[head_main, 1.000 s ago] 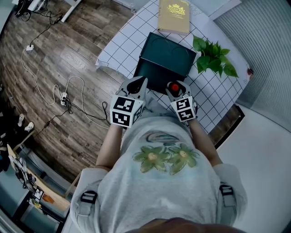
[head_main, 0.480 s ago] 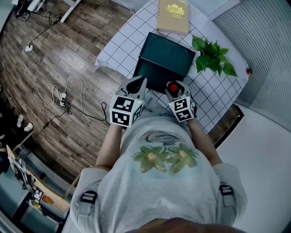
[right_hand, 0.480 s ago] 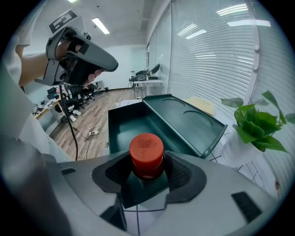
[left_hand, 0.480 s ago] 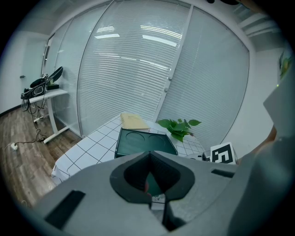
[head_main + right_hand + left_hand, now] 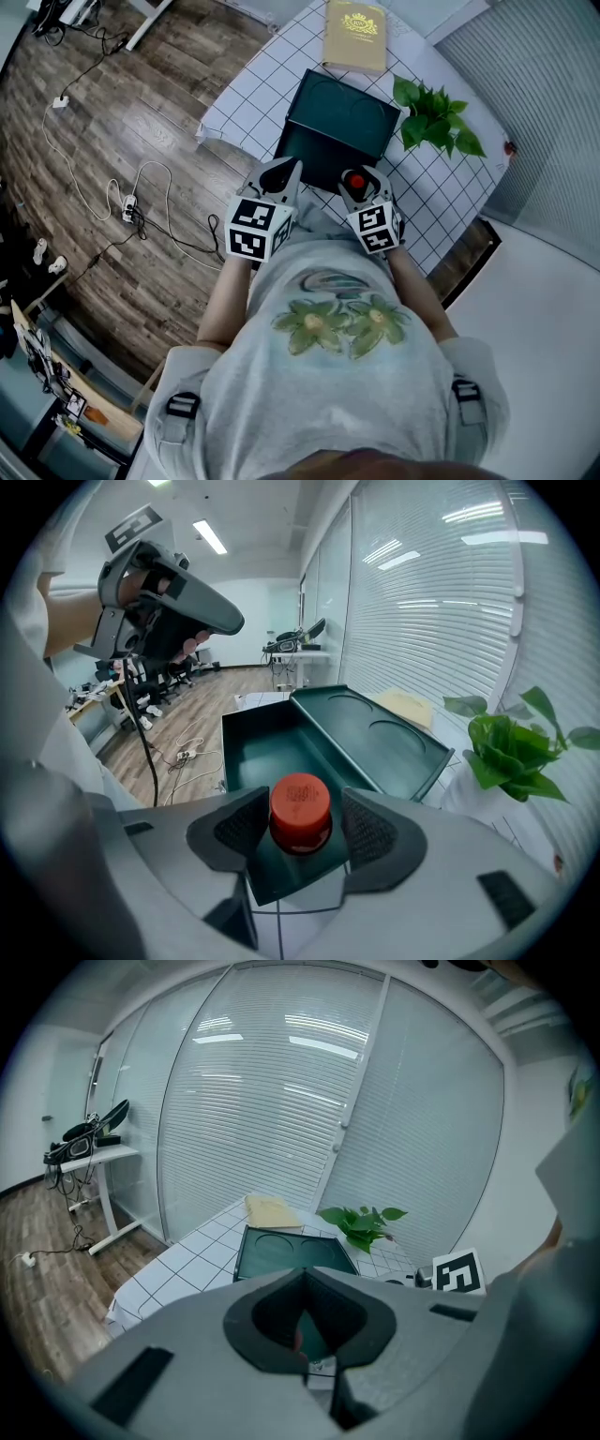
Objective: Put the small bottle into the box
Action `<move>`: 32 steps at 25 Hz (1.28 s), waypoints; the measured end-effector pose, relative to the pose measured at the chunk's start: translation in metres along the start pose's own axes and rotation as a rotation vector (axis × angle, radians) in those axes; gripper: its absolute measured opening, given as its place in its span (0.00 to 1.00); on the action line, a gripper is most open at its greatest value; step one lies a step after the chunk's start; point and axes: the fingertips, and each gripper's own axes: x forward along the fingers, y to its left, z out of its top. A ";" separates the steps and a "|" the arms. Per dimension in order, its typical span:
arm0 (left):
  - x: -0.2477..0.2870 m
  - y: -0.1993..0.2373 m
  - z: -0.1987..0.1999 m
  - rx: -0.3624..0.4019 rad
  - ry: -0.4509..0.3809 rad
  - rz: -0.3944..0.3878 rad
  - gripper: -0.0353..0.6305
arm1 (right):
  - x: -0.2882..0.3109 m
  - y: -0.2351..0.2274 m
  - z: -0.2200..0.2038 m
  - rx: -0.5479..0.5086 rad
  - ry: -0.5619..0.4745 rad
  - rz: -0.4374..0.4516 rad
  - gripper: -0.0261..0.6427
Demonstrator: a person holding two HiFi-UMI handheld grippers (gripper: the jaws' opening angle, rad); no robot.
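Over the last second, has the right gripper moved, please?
No. The right gripper, shut on the small bottle, keeps its place at the box's near edge.

Red-capped small bottle (image 5: 300,810) upright between jaws, by open dark-green box (image 5: 267,747)

Hand-held gripper (image 5: 300,829) clamps red-capped small bottle (image 5: 300,806) near box (image 5: 267,747).

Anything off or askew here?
Nothing stands out. The box sits open and empty on the table, the bottle is upright in the right gripper, and the plant stands upright beside the box.
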 end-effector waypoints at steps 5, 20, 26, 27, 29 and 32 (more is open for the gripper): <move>-0.005 -0.004 0.007 0.015 -0.018 -0.005 0.06 | -0.012 0.001 0.015 0.005 -0.047 0.005 0.37; -0.020 -0.017 0.013 0.057 -0.033 -0.014 0.06 | -0.055 -0.013 0.050 0.113 -0.233 -0.072 0.14; -0.022 -0.022 0.014 0.067 -0.043 -0.016 0.06 | -0.066 -0.012 0.056 0.126 -0.278 -0.077 0.05; -0.022 -0.022 0.014 0.068 -0.043 -0.018 0.06 | -0.067 -0.012 0.056 0.133 -0.277 -0.079 0.05; -0.022 -0.024 0.014 0.072 -0.041 -0.023 0.06 | -0.068 -0.013 0.055 0.150 -0.270 -0.082 0.05; -0.021 -0.026 0.014 0.076 -0.041 -0.029 0.06 | -0.069 -0.017 0.050 0.172 -0.262 -0.090 0.05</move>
